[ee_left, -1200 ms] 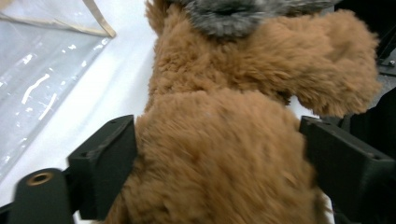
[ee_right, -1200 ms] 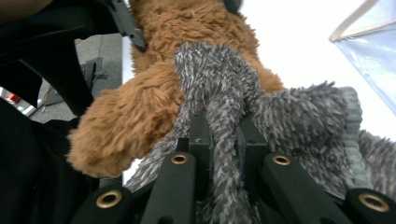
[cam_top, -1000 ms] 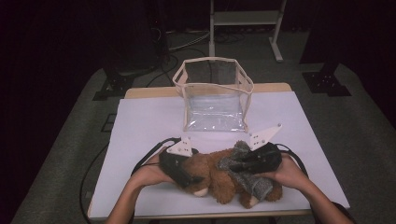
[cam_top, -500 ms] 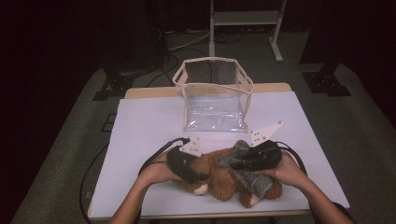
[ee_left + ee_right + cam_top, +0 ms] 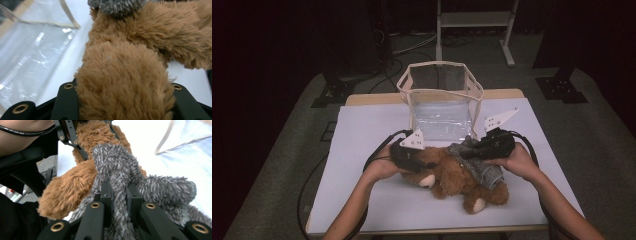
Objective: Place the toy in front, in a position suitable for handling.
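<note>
High view: left tongs (image 5: pixel 424 164) just closed on brown teddy (image 5: pixel 452 175); right tongs (image 5: pixel 467 154) clamp its grey sweater (image 5: pixel 477 160).

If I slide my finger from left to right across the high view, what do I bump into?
Left hand → left gripper → brown teddy bear → right gripper → right hand.
</note>
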